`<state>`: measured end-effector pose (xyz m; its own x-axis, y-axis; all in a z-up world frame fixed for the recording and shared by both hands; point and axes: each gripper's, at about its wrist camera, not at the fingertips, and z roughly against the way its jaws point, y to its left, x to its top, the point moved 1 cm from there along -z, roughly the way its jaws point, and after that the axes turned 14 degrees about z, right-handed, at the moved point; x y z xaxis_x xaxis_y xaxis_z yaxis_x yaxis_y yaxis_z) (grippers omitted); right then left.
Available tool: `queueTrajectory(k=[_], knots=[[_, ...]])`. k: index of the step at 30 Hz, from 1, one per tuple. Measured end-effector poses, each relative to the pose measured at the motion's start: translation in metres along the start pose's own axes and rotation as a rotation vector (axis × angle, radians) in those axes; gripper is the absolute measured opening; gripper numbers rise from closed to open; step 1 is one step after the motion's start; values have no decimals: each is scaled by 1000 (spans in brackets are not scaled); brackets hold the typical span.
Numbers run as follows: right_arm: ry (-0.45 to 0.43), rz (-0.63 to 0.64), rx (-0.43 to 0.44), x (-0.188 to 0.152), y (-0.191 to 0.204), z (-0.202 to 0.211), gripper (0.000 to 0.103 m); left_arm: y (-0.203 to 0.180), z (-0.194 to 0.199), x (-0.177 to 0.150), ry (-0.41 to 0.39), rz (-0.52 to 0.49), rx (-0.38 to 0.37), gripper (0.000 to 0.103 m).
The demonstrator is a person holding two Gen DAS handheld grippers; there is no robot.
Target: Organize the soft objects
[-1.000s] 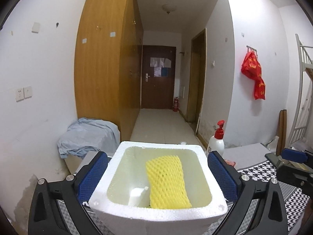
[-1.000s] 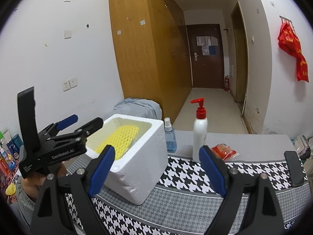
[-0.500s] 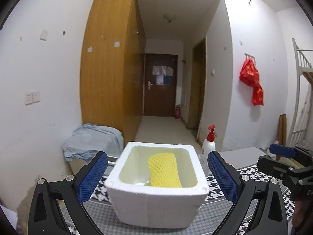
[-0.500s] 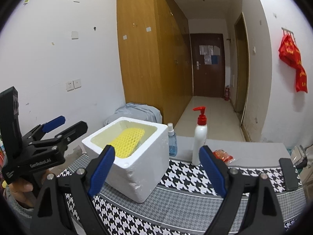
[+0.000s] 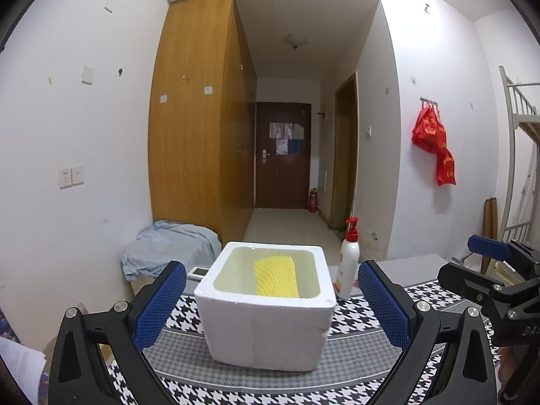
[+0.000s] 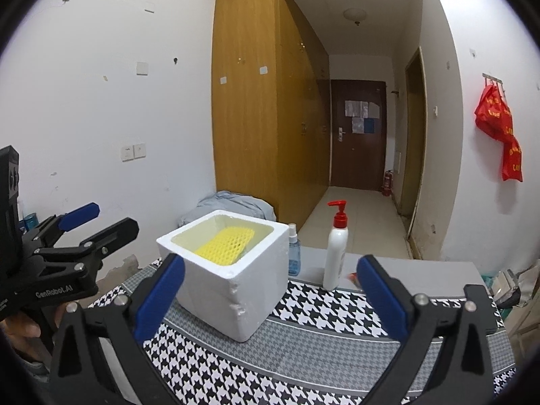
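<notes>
Sitting inside the white foam box (image 5: 266,320), the yellow foam net (image 5: 276,278) leans against the far wall of the box. The box stands on the tabletop (image 5: 354,368), which has a black and white checked cloth on it. The left hand-held gripper (image 5: 271,307) has its blue pads wide apart, one on each side of the box, and it holds nothing. The right hand-held gripper (image 6: 270,298) is wide apart too and is also empty.

The foam box looks very light. If a gripper bumps its side, the box could slide or tip, and the net could fall out. The white pump bottle (image 6: 335,251) stands just behind the box, and a small blue spray bottle (image 6: 293,253) stands right beside the box. A push on the box could knock them over. The net is soft and squashy, so a hard squeeze could crush it. No other soft thing to pick up shows on the tabletop, so the job may be nearly done
</notes>
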<state>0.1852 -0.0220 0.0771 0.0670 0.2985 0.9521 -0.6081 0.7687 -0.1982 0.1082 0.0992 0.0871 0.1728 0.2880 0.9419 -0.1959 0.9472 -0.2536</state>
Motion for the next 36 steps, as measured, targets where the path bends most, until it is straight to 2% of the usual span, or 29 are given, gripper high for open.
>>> queueTrajectory(k=[10,15,20,29,36], knots=[[-34,-17,-31,-21,11,32,103,-3,33,-16,-30,15,12,102],[-39,-15,-80,-45,25,46,103,-6,49,-38,-51,0,29,102],[-53,-37,-115,-73,33,59,103,-5,60,-65,-56,-2,14,102],[-11,-57,-128,-111,42,72,103,-3,68,-108,9,13,-19,102],[-15,-69,-126,-118,44,81,103,1,84,-114,-20,21,-14,102]])
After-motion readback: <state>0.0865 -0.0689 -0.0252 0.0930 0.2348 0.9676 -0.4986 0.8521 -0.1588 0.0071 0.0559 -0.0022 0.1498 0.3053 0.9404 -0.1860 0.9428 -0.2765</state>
